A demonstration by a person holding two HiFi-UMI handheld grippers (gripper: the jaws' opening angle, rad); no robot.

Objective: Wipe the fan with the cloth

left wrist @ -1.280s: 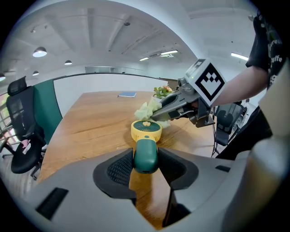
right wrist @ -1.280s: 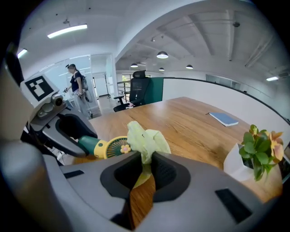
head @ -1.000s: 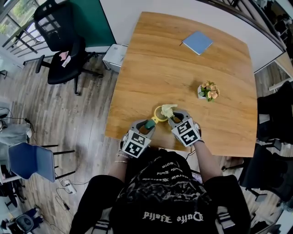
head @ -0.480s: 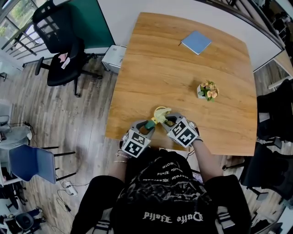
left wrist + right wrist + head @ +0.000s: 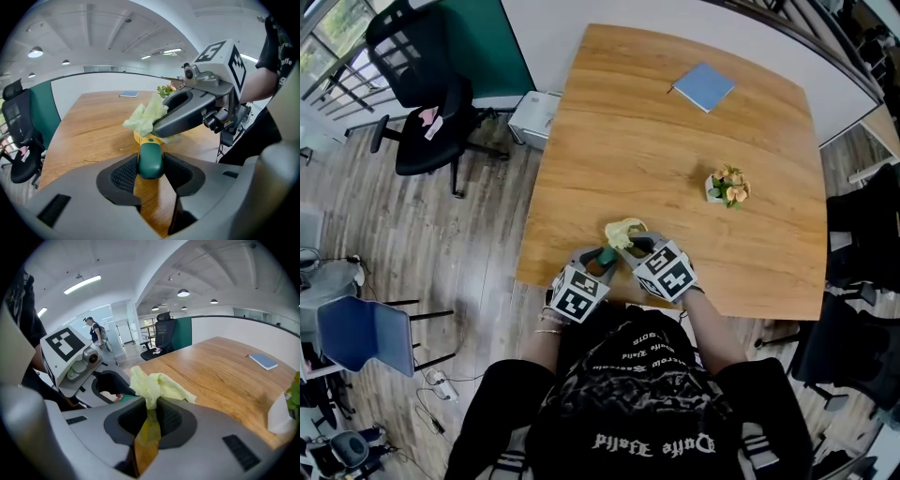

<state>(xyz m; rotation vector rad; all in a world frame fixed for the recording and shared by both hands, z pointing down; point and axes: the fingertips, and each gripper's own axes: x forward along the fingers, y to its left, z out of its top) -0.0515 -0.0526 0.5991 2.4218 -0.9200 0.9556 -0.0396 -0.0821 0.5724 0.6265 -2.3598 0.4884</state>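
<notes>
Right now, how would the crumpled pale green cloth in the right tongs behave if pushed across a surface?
The crumpled pale green cloth looks limp: it bunches and flops beyond the right tongs, so it would probably fold rather than push. Its folds stand up unsupported, so it is probably light.

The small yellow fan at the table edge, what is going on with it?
A person holds a gripper in each hand at the wooden table. The left gripper grips the dark green handle of the small yellow fan. The right gripper pinches a pale green cloth and holds it against the fan's head, so wiping seems in progress.
</notes>
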